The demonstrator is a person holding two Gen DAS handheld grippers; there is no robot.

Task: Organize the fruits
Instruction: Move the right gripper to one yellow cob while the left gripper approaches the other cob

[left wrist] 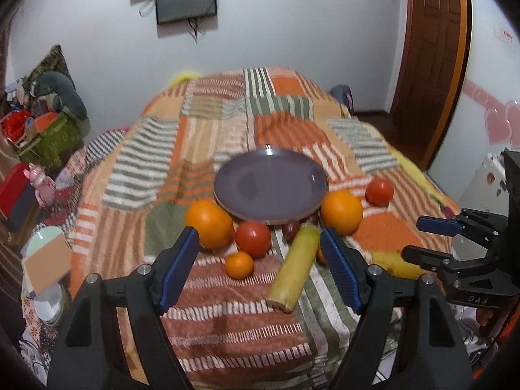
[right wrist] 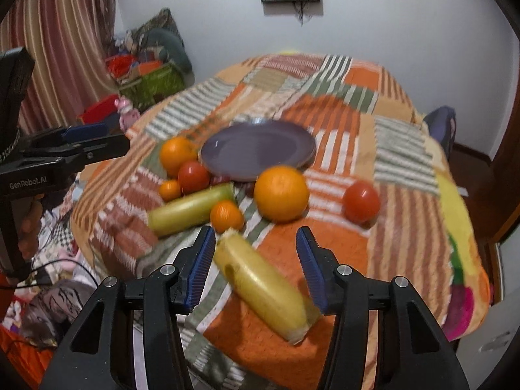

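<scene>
The round purple plate point(left wrist: 270, 184) lies empty on a patchwork blanket point(left wrist: 224, 318) of orange, green and cream stripes, its surface smooth and glossy. All the fruit sits on the blanket around the plate's near rim. A big orange point(left wrist: 209, 223) touches a red tomato point(left wrist: 253, 239), with a small tangerine point(left wrist: 239, 264) just in front. A second big orange point(left wrist: 341, 212) lies on the other side, and another tomato point(left wrist: 379, 191) well apart beyond it. Two pale yellow-green stalks, cylindrical with cut ends (possibly sugarcane), lie nearest: one point(left wrist: 294, 269) between the left gripper point(left wrist: 260, 247) fingers, untouched, its jaws wide. The other stalk point(right wrist: 265, 284) lies slantwise between the right gripper's point(right wrist: 256, 242) blue ribbed pads point(right wrist: 201, 266); these stand narrower, and motion blur hides whether one brushes it.
</scene>
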